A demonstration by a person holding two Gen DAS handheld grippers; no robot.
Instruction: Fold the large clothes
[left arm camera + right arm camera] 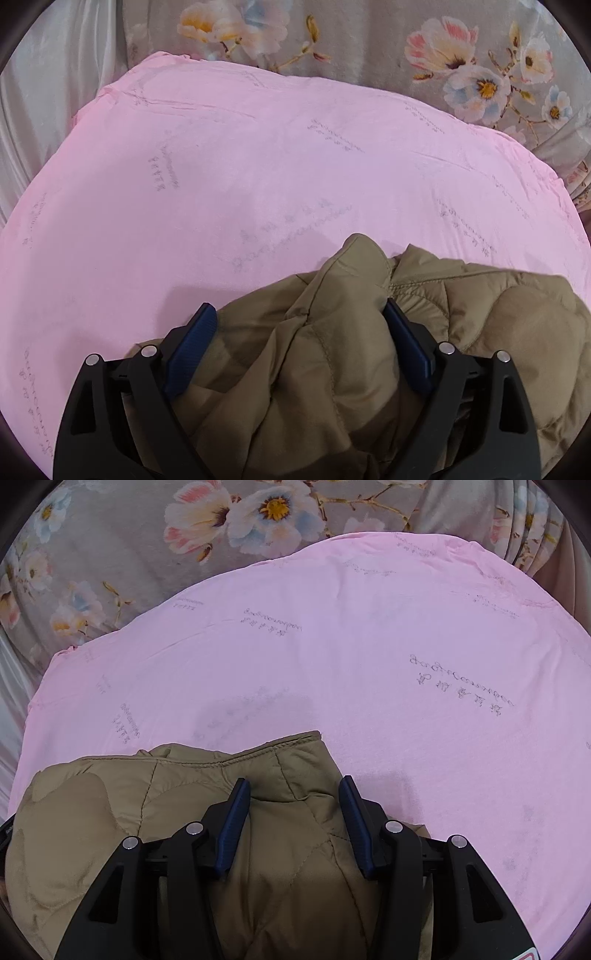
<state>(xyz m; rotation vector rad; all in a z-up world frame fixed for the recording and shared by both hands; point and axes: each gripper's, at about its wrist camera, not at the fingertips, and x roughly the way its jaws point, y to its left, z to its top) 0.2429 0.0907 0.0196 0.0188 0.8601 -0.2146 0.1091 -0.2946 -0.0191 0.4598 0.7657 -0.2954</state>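
Observation:
A khaki quilted jacket [498, 325] lies bunched on the pink sheet [240, 166] at the near edge. My left gripper [297, 306] stands wide over one crumpled end. A thick fold of the jacket sits between its blue pads [192, 343], and a shadowed gap shows beside the left pad. In the right wrist view the jacket [92, 805] spreads to the left. My right gripper [293, 781] is narrower, and both its pads [232, 827] press into a quilted fold by the hemmed edge.
The pink sheet [406, 646] with faint printed writing covers the bed ahead of both grippers. Behind it lies a grey floral blanket [369, 37] [110, 554]. Pale satin cloth [44, 92] hangs at the far left.

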